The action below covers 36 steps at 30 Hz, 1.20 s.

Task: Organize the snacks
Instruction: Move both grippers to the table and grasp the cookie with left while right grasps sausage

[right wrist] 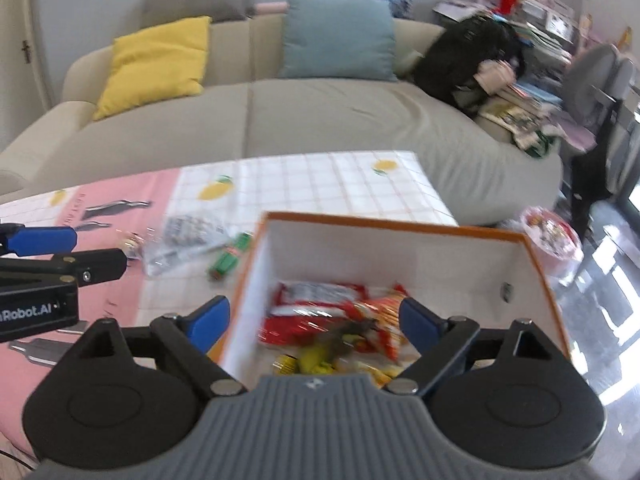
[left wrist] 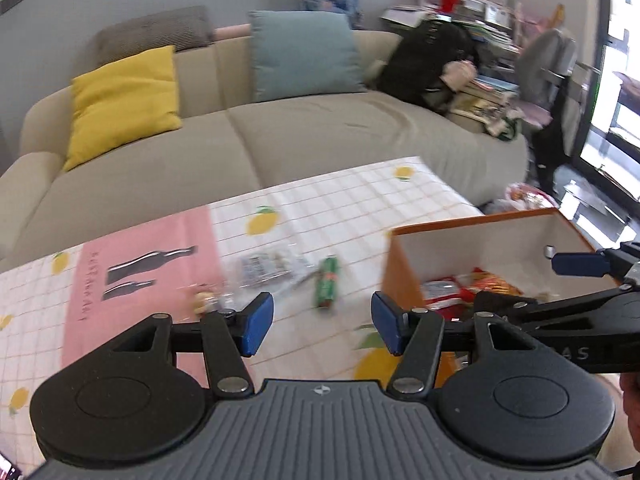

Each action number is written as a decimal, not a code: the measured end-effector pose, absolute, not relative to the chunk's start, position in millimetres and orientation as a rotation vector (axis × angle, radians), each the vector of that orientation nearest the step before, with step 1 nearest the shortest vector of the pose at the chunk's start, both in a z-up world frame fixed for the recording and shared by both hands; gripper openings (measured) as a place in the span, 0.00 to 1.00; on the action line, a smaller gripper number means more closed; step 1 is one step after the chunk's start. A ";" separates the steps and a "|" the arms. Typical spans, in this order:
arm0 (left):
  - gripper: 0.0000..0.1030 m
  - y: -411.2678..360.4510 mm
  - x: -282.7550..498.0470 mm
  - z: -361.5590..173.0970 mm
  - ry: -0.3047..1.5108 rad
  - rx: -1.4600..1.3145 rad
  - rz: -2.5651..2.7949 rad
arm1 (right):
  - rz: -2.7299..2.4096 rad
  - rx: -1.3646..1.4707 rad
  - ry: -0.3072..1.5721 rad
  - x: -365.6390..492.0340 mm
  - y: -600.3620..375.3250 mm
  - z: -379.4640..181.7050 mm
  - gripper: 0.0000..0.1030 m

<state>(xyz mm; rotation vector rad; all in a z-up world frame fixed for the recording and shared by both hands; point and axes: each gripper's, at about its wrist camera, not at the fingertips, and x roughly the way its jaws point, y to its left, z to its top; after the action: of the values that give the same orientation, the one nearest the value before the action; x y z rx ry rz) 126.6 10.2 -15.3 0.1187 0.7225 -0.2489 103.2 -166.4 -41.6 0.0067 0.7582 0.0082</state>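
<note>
An orange box (right wrist: pixel 400 226) with white inner walls stands on the table; it also shows in the left wrist view (left wrist: pixel 472 222). Inside lie red snack packets (right wrist: pixel 316 308) and yellow ones (right wrist: pixel 316 362). On the tablecloth to its left lie a green snack stick (left wrist: pixel 327 282), a clear plastic packet (left wrist: pixel 266 270) and a small wrapped candy (left wrist: pixel 204 300). My left gripper (left wrist: pixel 322 324) is open and empty, just short of the green stick. My right gripper (right wrist: pixel 314 320) is open and empty above the box's near left corner.
The table (left wrist: pixel 340 200) has a lemon-print cloth with a pink mat (left wrist: pixel 140 264). A beige sofa (left wrist: pixel 280 136) with yellow and blue cushions stands behind it. A black bag and stacked books lie at the right. A red bag (right wrist: pixel 552 236) sits on the floor.
</note>
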 end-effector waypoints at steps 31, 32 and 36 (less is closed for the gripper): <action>0.64 148.0 239.6 -124.1 0.851 -0.212 -0.142 | 0.130 -0.153 0.932 260.6 -31.4 -141.0 0.57; 0.64 148.2 243.5 -127.7 0.858 -0.215 -0.134 | 0.112 -0.154 0.940 265.7 -30.7 -145.1 0.57; 0.69 147.7 258.9 -141.2 0.891 -0.237 -0.113 | 0.048 -0.144 0.976 281.1 -31.7 -159.4 0.53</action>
<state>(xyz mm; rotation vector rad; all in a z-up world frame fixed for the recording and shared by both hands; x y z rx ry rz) 258.9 147.7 -141.2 -0.2373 0.8911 -0.1132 281.1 -31.7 -159.4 -0.1439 0.9765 0.0481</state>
